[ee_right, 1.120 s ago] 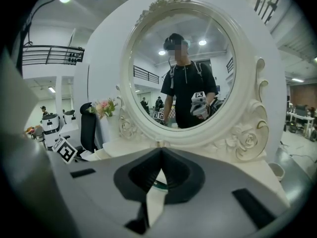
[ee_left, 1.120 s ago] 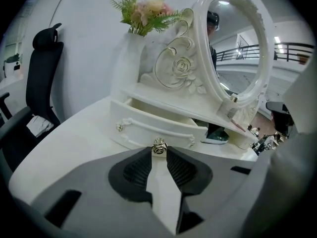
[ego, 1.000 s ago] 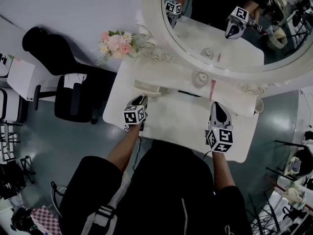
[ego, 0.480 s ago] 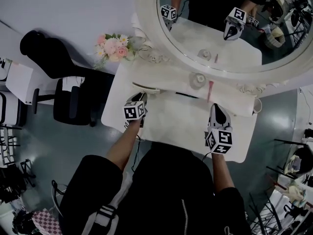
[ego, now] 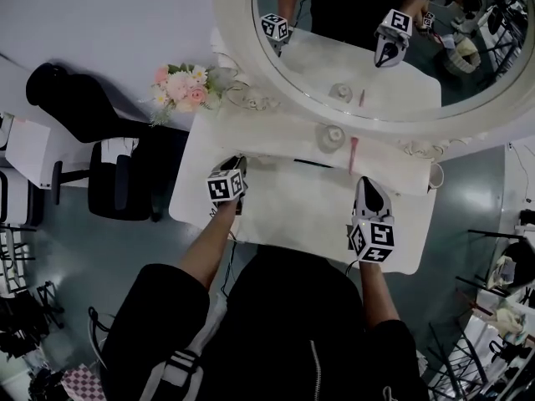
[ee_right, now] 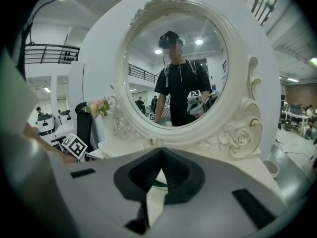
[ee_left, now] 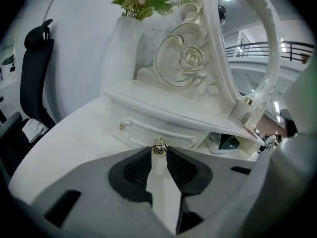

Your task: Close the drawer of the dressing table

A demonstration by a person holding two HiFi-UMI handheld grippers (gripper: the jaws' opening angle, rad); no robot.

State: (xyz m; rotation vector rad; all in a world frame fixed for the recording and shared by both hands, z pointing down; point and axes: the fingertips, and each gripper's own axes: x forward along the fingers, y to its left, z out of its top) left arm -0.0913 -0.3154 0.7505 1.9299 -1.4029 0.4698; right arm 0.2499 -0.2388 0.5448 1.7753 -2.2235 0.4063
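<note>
The white drawer (ee_left: pixel 148 128) sits under the raised shelf at the left of the dressing table (ego: pixel 309 207), its front about flush with the shelf edge (ego: pixel 251 154). A long bar handle runs across the drawer front, and a small gold rose knob (ee_left: pixel 159 146) sits in front of it. My left gripper (ee_left: pixel 159 150) is shut on that knob at its tips; in the head view it (ego: pixel 236 164) points at the drawer front. My right gripper (ego: pixel 368 182) rests over the right part of the tabletop. Its jaws (ee_right: pixel 160 152) are closed and hold nothing.
A big oval mirror (ego: pixel 376 48) in a carved white frame rises behind the shelf. On the shelf stand a small jar (ego: pixel 332 134) and a pink stick (ego: pixel 353 150). A vase of pink flowers (ego: pixel 177 86) stands at the back left corner. A black chair (ego: pixel 100 115) is left of the table.
The drawer stuck out from under the shelf and has slid back in. My left gripper moved toward the mirror with it. The right gripper stayed put.
</note>
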